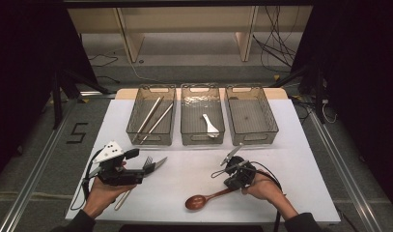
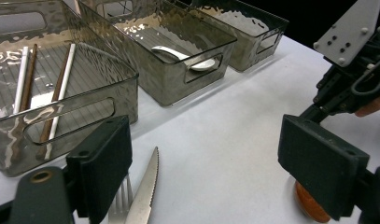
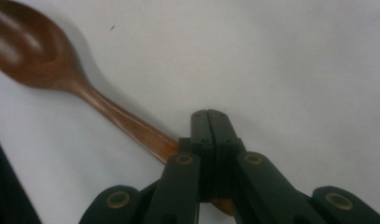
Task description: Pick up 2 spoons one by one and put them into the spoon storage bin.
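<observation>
A brown wooden spoon (image 1: 198, 201) lies on the white table near its front edge, bowl to the left. My right gripper (image 1: 232, 187) points down at the end of the spoon's handle. In the right gripper view its jaws (image 3: 208, 116) are shut pad against pad, and the wooden spoon's (image 3: 38, 51) handle runs underneath them. My left gripper (image 1: 150, 166) rests at the front left, open, with nothing between its jaws (image 2: 211, 163). A fork (image 2: 120, 205) and a serrated knife (image 2: 145, 186) lie on the table by its left jaw.
Three clear bins stand in a row at the back: the left bin (image 1: 133, 128) holds several chopsticks, the middle bin (image 1: 184, 135) a white spoon (image 1: 210, 124), and the right bin (image 1: 271, 125) holds nothing. A wooden stick (image 1: 122, 199) lies under the left hand.
</observation>
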`<state>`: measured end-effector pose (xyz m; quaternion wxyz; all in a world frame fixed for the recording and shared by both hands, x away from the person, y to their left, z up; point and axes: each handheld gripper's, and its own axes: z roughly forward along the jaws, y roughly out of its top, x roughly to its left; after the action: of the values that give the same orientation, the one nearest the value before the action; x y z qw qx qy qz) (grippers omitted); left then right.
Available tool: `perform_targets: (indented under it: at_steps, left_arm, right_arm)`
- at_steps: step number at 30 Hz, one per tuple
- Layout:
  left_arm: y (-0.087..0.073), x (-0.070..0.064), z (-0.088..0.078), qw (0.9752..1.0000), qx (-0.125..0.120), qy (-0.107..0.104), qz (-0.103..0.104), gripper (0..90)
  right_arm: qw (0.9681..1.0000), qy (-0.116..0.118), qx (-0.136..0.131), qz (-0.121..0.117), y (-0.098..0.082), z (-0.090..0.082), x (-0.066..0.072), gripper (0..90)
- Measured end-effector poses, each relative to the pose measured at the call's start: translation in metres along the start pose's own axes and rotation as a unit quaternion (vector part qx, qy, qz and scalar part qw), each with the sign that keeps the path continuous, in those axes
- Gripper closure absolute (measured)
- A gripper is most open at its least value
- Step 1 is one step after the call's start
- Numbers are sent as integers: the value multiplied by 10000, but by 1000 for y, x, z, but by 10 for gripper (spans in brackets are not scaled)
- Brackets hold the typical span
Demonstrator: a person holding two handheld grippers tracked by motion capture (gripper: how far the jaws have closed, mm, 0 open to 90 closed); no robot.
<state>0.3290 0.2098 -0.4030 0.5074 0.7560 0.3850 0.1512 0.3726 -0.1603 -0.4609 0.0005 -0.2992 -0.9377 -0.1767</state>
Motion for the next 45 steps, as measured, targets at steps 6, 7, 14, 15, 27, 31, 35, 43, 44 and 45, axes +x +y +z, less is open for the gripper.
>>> perform_targets:
  at_steps: [6, 7, 14, 15, 27, 31, 35, 43, 44, 45]
  left_arm:
    - [0, 1, 0, 10000, -22, 16, -25, 170]
    - [0, 1, 0, 10000, -22, 19, -25, 170]
    - [0, 0, 0, 10000, -17, 14, 4, 170]
    - [0, 1, 0, 10000, -16, 15, 7, 170]
    - [0, 0, 0, 10000, -25, 13, 10, 170]
    - [0, 0, 0, 10000, -21, 14, 20, 170]
    - [0, 0, 0, 10000, -15, 10, 23, 170]
    - [0, 0, 0, 10000, -14, 14, 25, 170]
    - [0, 0, 0, 10000, -11, 15, 25, 170]
    - [-1, 0, 0, 10000, -9, 14, 26, 170]
  right_arm:
    - [9998, 113, 141, -84, -2, 0, 12, 900]
    - [9997, 134, 162, -112, -3, 0, 14, 900]
    - [9994, 137, 203, -232, -7, -5, 26, 822]
    - [9995, 150, 121, -235, -6, -7, 27, 790]
    - [9958, 241, 84, -880, 7, -2, 53, 462]
    - [9959, 164, 164, -878, 9, 0, 55, 467]
    - [9946, 149, 203, -1009, 9, 3, 57, 525]
    - [9913, -3, 376, -1264, 10, 8, 61, 703]
    - [9903, -47, 374, -1336, 10, 8, 61, 714]
    - [9902, -73, 389, -1338, 10, 8, 62, 724]
